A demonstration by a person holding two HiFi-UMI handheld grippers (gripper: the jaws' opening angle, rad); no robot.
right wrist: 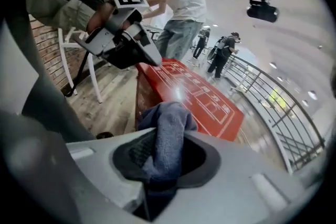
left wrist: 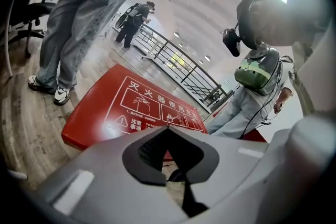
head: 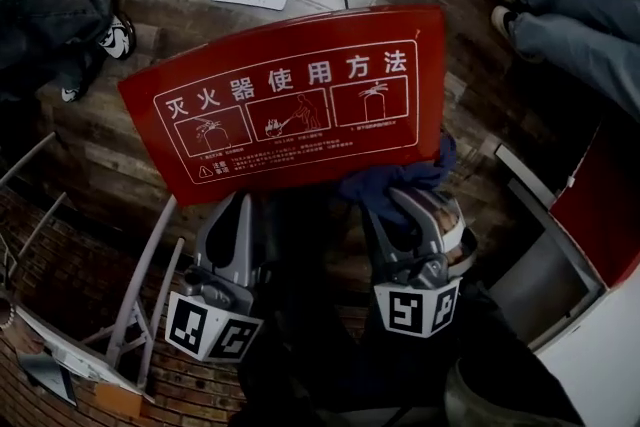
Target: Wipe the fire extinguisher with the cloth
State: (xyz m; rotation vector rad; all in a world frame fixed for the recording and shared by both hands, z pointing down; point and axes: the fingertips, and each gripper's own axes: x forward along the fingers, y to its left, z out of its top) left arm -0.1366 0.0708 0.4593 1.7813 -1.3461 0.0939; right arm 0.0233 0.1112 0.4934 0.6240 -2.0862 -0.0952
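Between the jaws of the right gripper [right wrist: 160,157], a blue cloth [right wrist: 169,126] is clamped. Just ahead, a red fire extinguisher cabinet [right wrist: 202,97] is recorded. The left gripper [left wrist: 169,149] is held closed, empty.

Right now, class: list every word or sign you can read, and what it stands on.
"灭火器使用方法": heading on the red panel.
"注意事项": same panel, beside its warning triangle.
Captions under the three pictograms: too small to read.
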